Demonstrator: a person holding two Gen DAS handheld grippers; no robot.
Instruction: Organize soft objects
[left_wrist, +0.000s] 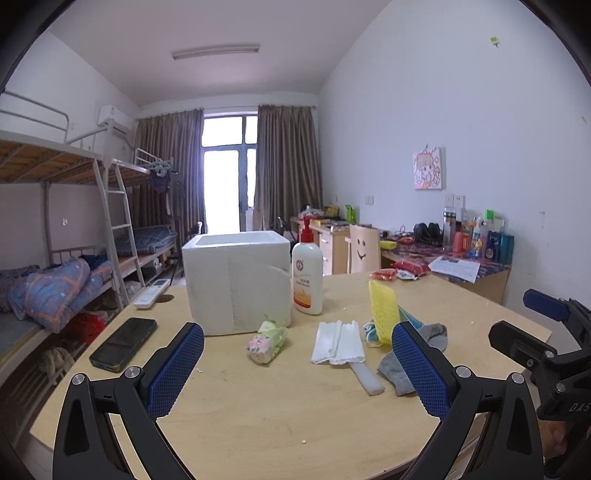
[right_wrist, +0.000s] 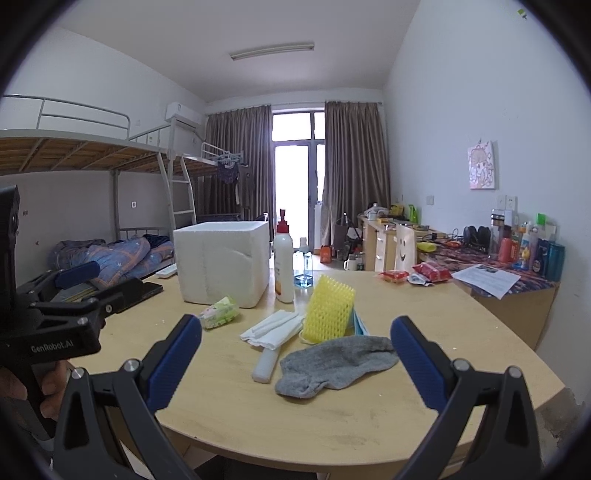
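Note:
On the round wooden table (left_wrist: 280, 413) lies a grey sock (right_wrist: 332, 365), closest to my right gripper (right_wrist: 296, 321), which is open and empty just before it. Behind the sock a yellow mesh sponge (right_wrist: 330, 312) stands on edge over a blue mask (right_wrist: 358, 323). White foam sheets (left_wrist: 338, 343) and a white bar (left_wrist: 367, 378) lie in the middle. A floral tissue pack (left_wrist: 266, 341) rests by the white foam box (left_wrist: 236, 280). My left gripper (left_wrist: 297, 332) hovers open and empty, facing the tissue pack and sheets. The sock (left_wrist: 397, 373) is partly hidden by its right finger.
A lotion pump bottle (left_wrist: 307, 277) stands right of the box, with a small clear bottle (right_wrist: 303, 271) behind it. A phone (left_wrist: 123, 343) and a remote (left_wrist: 151, 291) lie at the left. Red packets (left_wrist: 402, 269) sit at the far edge. Bunk beds left, cluttered desks right.

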